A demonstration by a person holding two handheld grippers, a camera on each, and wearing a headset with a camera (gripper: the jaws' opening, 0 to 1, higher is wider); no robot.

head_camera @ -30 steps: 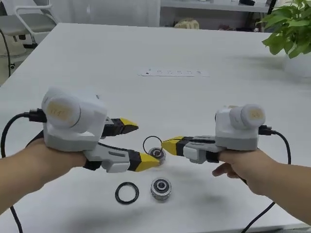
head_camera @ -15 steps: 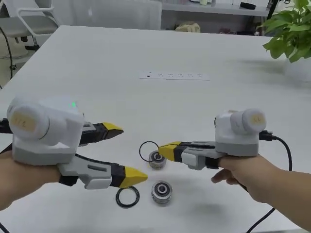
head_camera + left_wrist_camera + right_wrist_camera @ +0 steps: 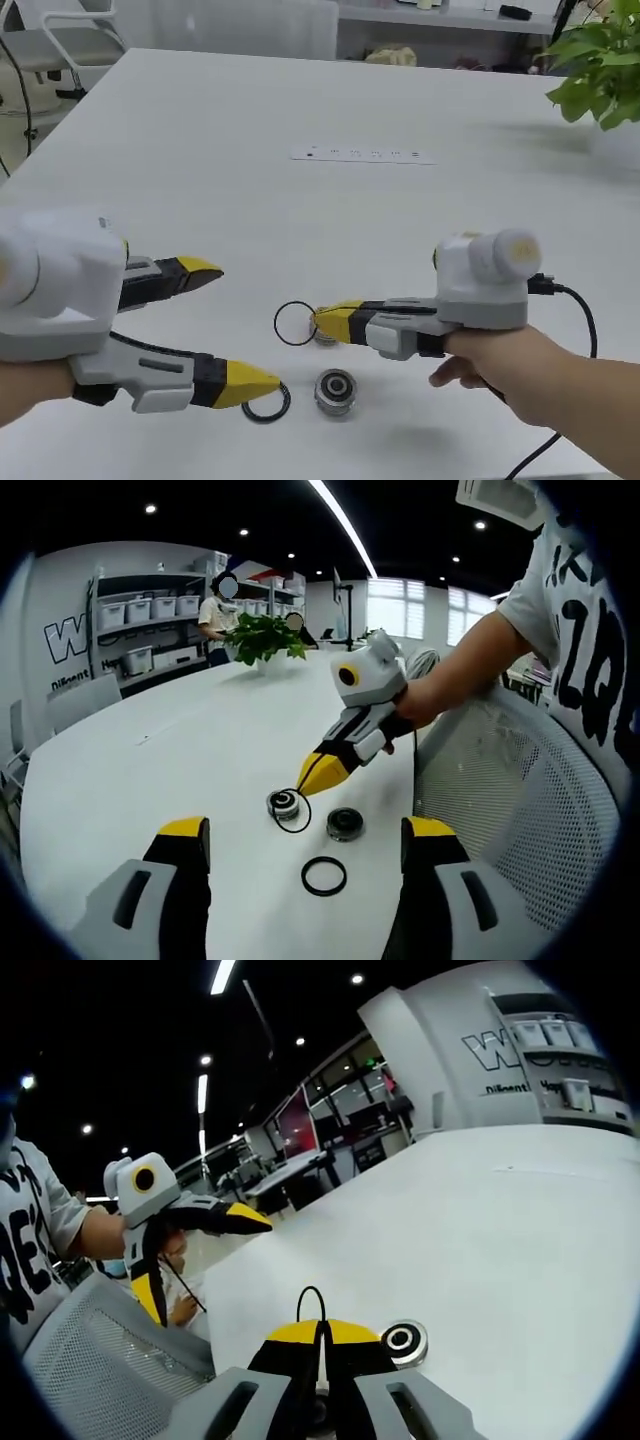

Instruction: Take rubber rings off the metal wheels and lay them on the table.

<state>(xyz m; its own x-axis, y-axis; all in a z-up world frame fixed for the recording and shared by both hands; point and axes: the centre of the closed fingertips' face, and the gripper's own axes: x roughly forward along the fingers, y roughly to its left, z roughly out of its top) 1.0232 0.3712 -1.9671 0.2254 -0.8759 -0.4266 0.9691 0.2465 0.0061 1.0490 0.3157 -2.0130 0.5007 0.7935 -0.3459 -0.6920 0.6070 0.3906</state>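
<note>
Head view: our right gripper (image 3: pixel 328 322) is closed on a thin rubber ring (image 3: pixel 294 323), pinching 1 side so the loop sticks out past the yellow tips, just beside the wheel (image 3: pixel 324 338) under them. We judge it's held so because it's off that wheel but not yet laid on the table (image 3: pixel 300 220); whether the loop touches the top, can't tell. Left gripper (image 3: pixel 226 325) is spread wide w/ nothing in it, prob. keeping clear while the right works. Nearer us sits a 2nd wheel (image 3: pixel 335 390) w/ a loose ring (image 3: pixel 266 404) flat just beside it, partly under the left's lower tip; that pair looks done. Left gripper view: our own jaws stand apart at the bottom, nothing between them. Beyond the gap the right gripper's tips pinch the ring, which slants down beside the wheel (image 3: pixel 283 802); the 2nd wheel and loose ring lie nearer, slightly apart. Right gripper view: our jaws meet, and the black loop rises from between the tips. 1 wheel sits just right of them; which of the 2, can't tell. The left gripper is off to the left, open. Next, we reckon: lower the ring onto bare table clear of both wheels, then release.
</note>
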